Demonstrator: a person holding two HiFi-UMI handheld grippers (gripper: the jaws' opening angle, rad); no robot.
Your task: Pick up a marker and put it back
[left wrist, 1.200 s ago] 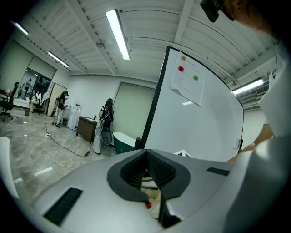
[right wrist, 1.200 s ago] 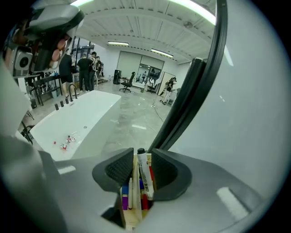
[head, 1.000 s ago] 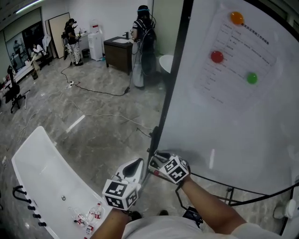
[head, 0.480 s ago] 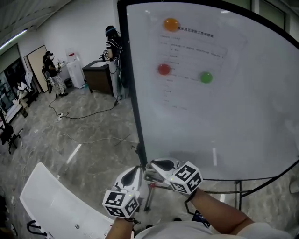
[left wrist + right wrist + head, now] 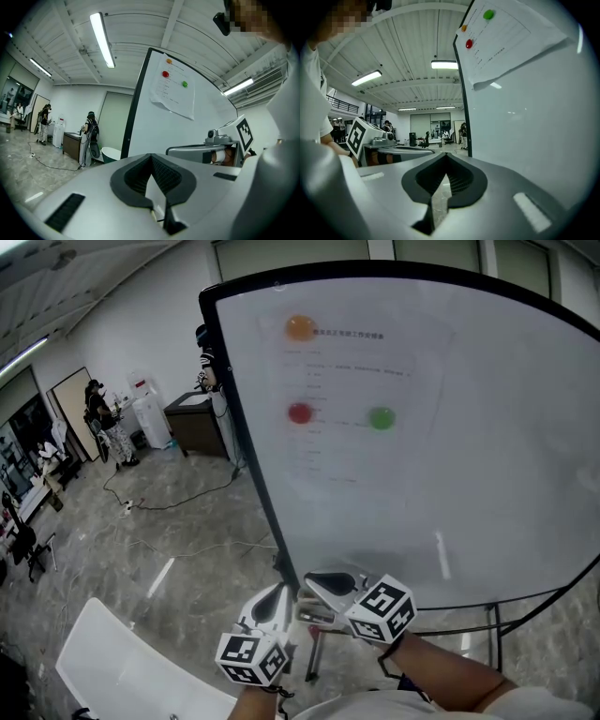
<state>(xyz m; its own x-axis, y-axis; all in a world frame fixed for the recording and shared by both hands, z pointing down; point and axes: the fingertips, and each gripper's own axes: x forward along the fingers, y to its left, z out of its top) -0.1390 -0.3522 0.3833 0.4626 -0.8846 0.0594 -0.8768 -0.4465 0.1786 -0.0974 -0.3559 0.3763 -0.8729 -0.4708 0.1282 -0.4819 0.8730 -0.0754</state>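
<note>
A big whiteboard (image 5: 487, 493) fills the head view, with a paper sheet (image 5: 361, 399) held by orange (image 5: 300, 327), red (image 5: 300, 413) and green (image 5: 382, 418) magnets. Both grippers sit side by side low in front of its lower left corner. My left gripper (image 5: 278, 596) (image 5: 151, 158) is shut with nothing in it. The jaws of my right gripper (image 5: 316, 583) (image 5: 446, 157) are also shut, and nothing shows between them. A thin reddish rod (image 5: 314, 657) hangs below the grippers; whether it is a marker is unclear. No marker shows plainly.
A long white tub-like object (image 5: 122, 671) lies on the floor at lower left. A cable (image 5: 178, 502) runs across the grey floor. People stand near a dark cabinet (image 5: 197, 423) and a water dispenser (image 5: 150, 420) at the back. The board's stand legs (image 5: 497, 626) reach out at lower right.
The head view has swung up and right, so the whiteboard now fills the middle. Both grippers stay close together low in the view and have shifted slightly downward.
</note>
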